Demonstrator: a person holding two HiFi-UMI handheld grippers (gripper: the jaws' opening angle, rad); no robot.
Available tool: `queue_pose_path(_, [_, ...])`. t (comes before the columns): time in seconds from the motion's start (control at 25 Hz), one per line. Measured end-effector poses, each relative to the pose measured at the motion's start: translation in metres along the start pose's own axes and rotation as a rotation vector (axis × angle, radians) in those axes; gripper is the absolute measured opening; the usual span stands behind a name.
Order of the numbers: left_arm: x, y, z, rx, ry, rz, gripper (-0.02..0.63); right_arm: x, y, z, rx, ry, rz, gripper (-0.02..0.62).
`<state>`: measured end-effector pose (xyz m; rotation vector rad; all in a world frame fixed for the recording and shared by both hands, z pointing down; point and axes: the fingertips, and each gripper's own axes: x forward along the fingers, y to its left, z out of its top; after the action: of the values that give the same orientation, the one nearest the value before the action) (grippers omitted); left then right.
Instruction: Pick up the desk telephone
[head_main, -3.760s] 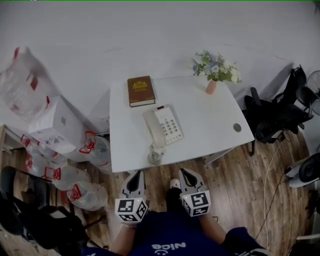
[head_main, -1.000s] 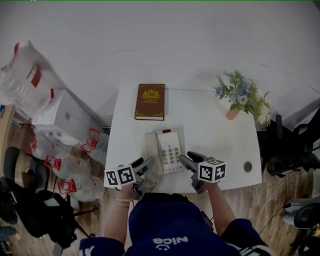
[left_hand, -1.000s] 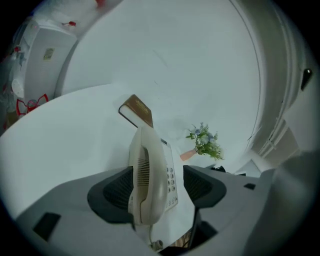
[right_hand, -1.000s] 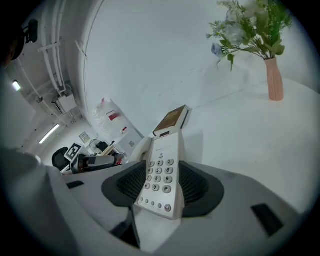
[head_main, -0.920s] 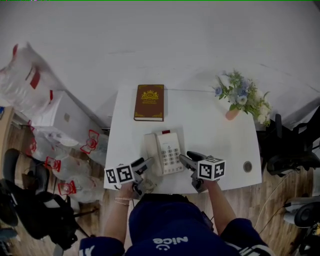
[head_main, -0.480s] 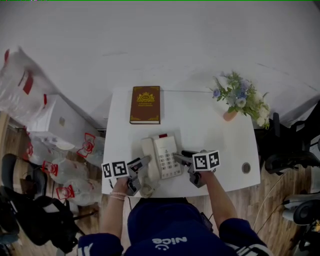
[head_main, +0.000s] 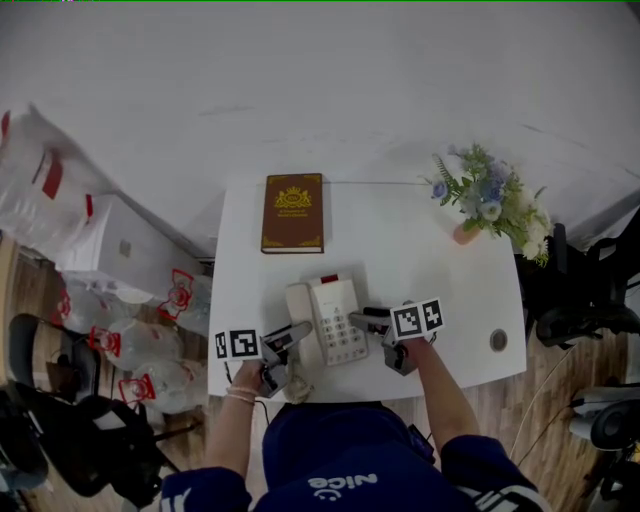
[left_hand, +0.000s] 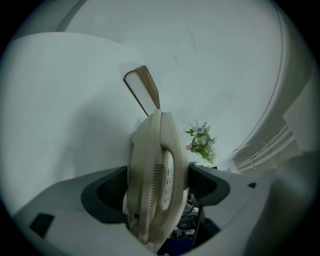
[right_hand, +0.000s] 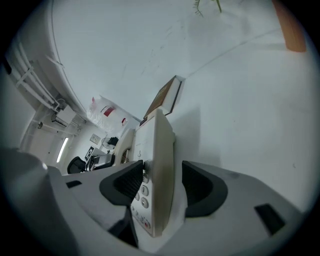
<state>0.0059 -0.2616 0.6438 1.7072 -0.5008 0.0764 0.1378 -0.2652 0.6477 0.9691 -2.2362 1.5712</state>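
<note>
I see a white rectangular table (head_main: 420, 250) carrying a brown gold-stamped hardcover book (head_main: 293, 212) at the back, a cream plastic desk telephone (head_main: 327, 320) near the front edge and a small pink flower vase (head_main: 465, 234) back right. A round grey grommet (head_main: 499, 341) sits front right.

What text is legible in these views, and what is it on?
"Nice": white print on the person's dark top, upside down in the head view.
Book: gold emblem and title line on the cover, too small to read.
Desk telephone: key markings too small to read.
Plastic bags: red print, too blurred to read.
Nothing else readable.
</note>
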Motion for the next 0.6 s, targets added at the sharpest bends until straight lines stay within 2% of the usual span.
queue_pose_path(0.08, [0.003,-0.004,-0.001,-0.020,0.000,-0.037,0.370,0.004,0.005,-0.003,0.034,0.020,0.053,0.244])
queue_pose_path(0.16, [0.005,-0.003,-0.001,-0.021,0.003,-0.042,0.370,0.009,0.010,-0.006,0.047,0.051,0.092,0.244])
queue_pose_path(0.32, [0.007,-0.002,0.001,-0.015,0.002,-0.034,0.370,0.015,0.009,-0.008,0.037,0.093,0.068,0.252])
queue_pose_path(0.6, [0.008,-0.001,0.003,0.013,0.035,-0.036,0.370,0.015,0.008,-0.007,0.063,0.073,0.057,0.252])
